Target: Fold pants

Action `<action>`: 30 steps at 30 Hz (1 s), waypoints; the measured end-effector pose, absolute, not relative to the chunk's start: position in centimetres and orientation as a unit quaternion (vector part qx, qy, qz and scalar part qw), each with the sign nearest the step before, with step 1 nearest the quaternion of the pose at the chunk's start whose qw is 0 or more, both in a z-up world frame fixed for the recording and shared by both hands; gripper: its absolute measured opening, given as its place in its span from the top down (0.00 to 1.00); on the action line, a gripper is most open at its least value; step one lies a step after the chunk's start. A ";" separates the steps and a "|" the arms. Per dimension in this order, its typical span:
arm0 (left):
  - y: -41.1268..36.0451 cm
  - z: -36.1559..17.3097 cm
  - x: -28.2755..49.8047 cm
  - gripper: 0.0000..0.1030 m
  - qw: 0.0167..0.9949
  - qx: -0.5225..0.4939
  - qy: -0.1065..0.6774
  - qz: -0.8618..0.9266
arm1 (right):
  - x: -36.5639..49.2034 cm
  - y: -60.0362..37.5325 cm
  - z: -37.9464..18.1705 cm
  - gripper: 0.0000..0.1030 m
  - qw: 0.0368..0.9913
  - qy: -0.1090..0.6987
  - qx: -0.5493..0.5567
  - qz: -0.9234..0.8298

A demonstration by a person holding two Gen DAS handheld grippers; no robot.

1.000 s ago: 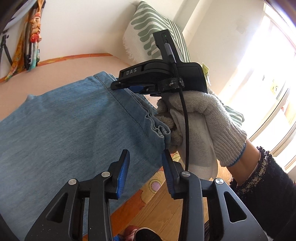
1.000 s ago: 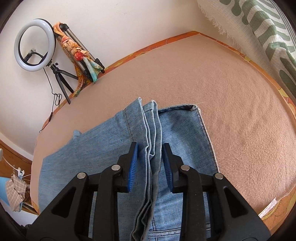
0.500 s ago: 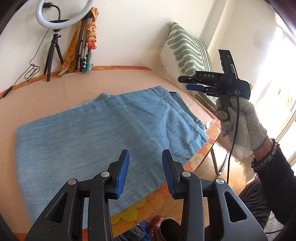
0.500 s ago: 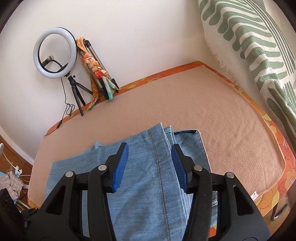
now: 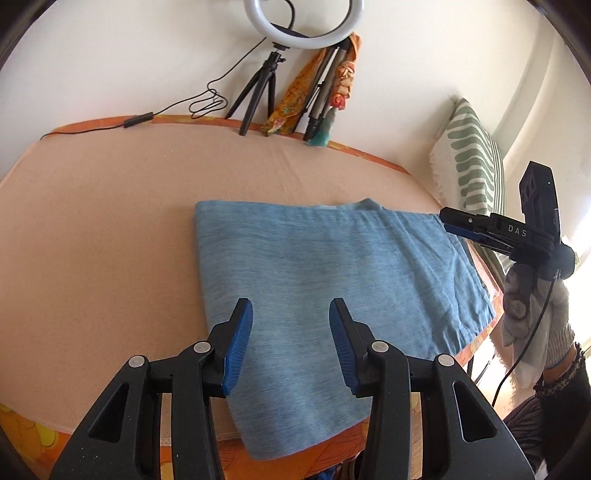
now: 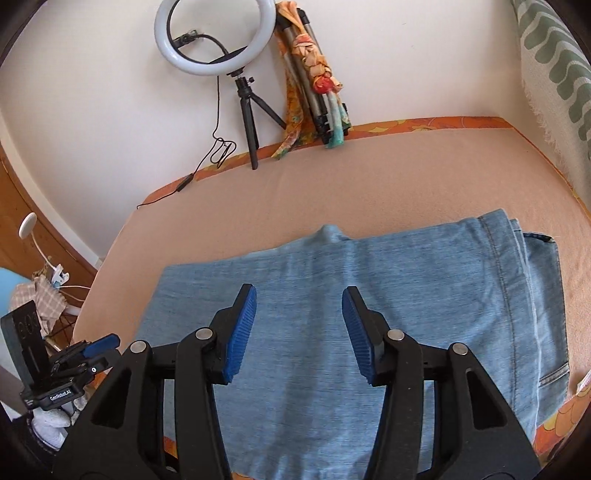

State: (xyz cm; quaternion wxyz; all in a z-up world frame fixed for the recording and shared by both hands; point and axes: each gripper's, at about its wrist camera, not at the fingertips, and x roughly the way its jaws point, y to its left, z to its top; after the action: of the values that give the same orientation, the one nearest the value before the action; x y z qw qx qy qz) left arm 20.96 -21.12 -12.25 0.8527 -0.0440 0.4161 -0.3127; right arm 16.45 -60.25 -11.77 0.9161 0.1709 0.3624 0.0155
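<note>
- Left wrist view: the left gripper, black with ribbed blue pads, hangs above the near part of the folded light-blue denim pants, its jaws spread wide with nothing between them.
- The pants lie flat as a rough rectangle on the peach-coloured padded table, their near corner reaching over the orange flowered edge.
- At the right, a white-gloved hand holds the right gripper off the table's right side, its tips just at the far right corner of the pants; from this side I cannot tell how far its jaws stand apart.
- A white ring light on a black tripod stands against the wall, beside a green-striped cushion.

- Right wrist view: the right gripper floats over the middle of the pants, jaws wide apart and holding nothing.
- Stacked hems and a stitched seam show along the right end of the pants.
- The left gripper shows at lower left, off the table's edge.
</note>
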 end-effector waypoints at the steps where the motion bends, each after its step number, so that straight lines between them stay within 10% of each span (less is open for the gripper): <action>1: -20.7 -12.7 21.2 0.60 0.851 -0.050 0.422 -0.308 | 17.0 -59.1 -12.0 0.51 0.915 0.367 0.165 0.025; 30: -17.5 -16.1 17.6 0.59 0.833 -0.038 0.460 -0.305 | 28.3 -36.3 -17.1 0.50 0.841 0.513 0.082 0.150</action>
State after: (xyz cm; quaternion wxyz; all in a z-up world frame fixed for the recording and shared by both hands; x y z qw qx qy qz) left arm 17.63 -17.52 -16.11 0.8332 -0.0376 0.4598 -0.3049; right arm 28.31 -36.32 -17.14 0.8413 0.0815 0.5129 0.1501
